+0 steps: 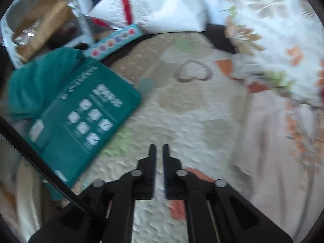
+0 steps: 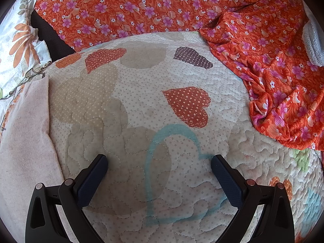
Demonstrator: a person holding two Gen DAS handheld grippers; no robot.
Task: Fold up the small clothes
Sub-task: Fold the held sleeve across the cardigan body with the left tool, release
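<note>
Left wrist view, blurry: left gripper w/ jaws narrow, only a thin gap, nothing between them, over the quilt. Teal box lies left on the quilt, teal cloth just behind it. Pale pink garment on the right, flat on the quilt. White basket far left.

Right wrist view, sharp: right gripper w/ jaws spread wide, empty, above the quilt. Pink garment at left edge, near. Orange floral fabric bunched far & right.
</note>
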